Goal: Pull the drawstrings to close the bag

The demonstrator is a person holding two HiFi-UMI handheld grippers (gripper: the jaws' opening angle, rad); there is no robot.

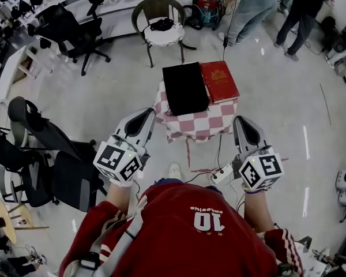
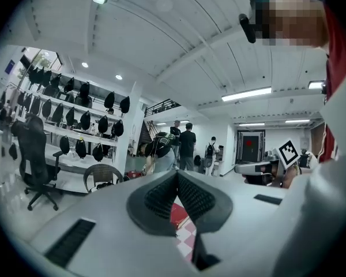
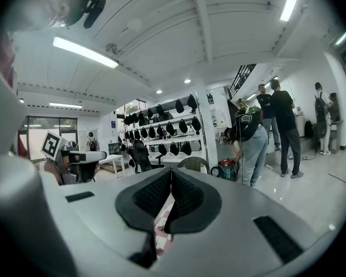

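Observation:
A small table with a red-and-white checked cloth (image 1: 199,123) stands in front of me. On it lie a flat black rectangular item (image 1: 185,88) and, to its right, a flat red item with a gold emblem (image 1: 219,81). I see no drawstrings. My left gripper (image 1: 144,120) is held level just short of the table's left front corner, jaws shut and empty. My right gripper (image 1: 242,128) hovers by the right front corner, also shut and empty. In the left gripper view, the red item (image 2: 179,215) peeks below the shut left gripper (image 2: 177,175). The right gripper (image 3: 170,172) shows checked cloth (image 3: 161,227) beneath it.
A wicker chair (image 1: 161,22) stands behind the table. Black office chairs (image 1: 69,30) and a folded chair (image 1: 52,137) are at the left. People (image 1: 254,10) stand at the back right. A white power strip with cables (image 1: 222,173) lies on the floor by my feet.

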